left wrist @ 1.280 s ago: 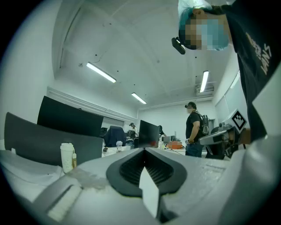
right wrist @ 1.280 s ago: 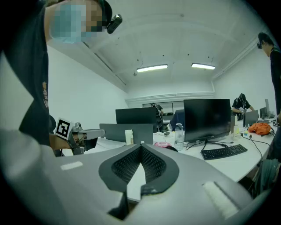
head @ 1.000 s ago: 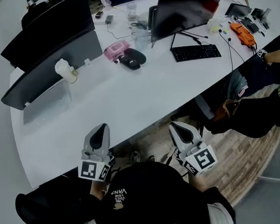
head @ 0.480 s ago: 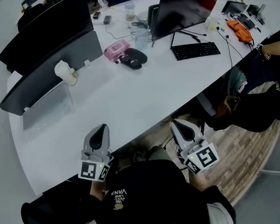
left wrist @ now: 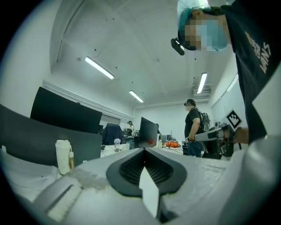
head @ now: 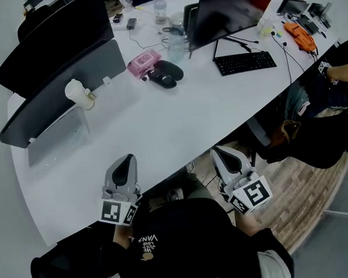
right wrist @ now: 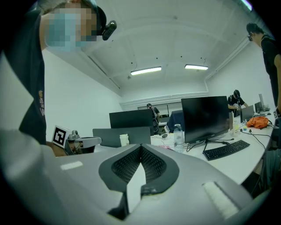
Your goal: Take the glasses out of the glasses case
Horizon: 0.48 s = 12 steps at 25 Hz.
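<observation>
Starting with the head view, you hold the left gripper point(head: 126, 162) and right gripper point(head: 219, 155) at the table point(head: 161, 127) edge. The dark glasses case point(head: 168, 71) lies well ahead between them, long axis crosswise, neither gripper clearly nearer. Left gripper view: jaws together, empty. Right gripper view: likewise.

Two grippers point(head: 127, 159) point(head: 218, 153), one keyboard point(head: 245, 63), one pink case point(head: 143, 61), one black oval item point(head: 167, 73), one white lidded cup point(head: 79, 93), one orange object point(head: 301, 37).
</observation>
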Each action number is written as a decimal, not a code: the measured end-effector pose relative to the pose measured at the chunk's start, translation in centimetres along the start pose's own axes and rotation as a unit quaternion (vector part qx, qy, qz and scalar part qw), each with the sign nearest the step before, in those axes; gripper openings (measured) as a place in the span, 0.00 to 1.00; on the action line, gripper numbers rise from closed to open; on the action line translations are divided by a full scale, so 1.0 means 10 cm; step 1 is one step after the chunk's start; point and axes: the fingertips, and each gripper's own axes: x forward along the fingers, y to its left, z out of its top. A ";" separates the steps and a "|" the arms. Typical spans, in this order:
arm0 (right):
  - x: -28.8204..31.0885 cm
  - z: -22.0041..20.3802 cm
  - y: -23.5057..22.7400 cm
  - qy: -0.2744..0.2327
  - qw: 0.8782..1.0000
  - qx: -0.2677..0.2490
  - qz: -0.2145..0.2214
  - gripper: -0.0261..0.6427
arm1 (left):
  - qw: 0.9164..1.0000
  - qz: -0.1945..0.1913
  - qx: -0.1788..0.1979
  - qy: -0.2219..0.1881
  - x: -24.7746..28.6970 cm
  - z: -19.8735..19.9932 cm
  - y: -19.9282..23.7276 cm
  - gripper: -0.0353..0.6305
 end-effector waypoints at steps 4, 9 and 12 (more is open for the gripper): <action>0.16 0.03 -0.13 0.001 1.000 0.000 0.013 0.04 | 1.000 0.006 0.004 0.003 0.15 0.01 0.06 0.06; 0.41 0.13 -0.33 0.000 1.000 -0.010 0.023 0.04 | 1.000 0.018 0.008 -0.001 0.37 0.08 0.17 0.06; 0.54 0.19 -0.48 -0.001 0.999 -0.026 0.021 0.04 | 1.000 0.028 0.009 0.000 0.49 0.09 0.22 0.06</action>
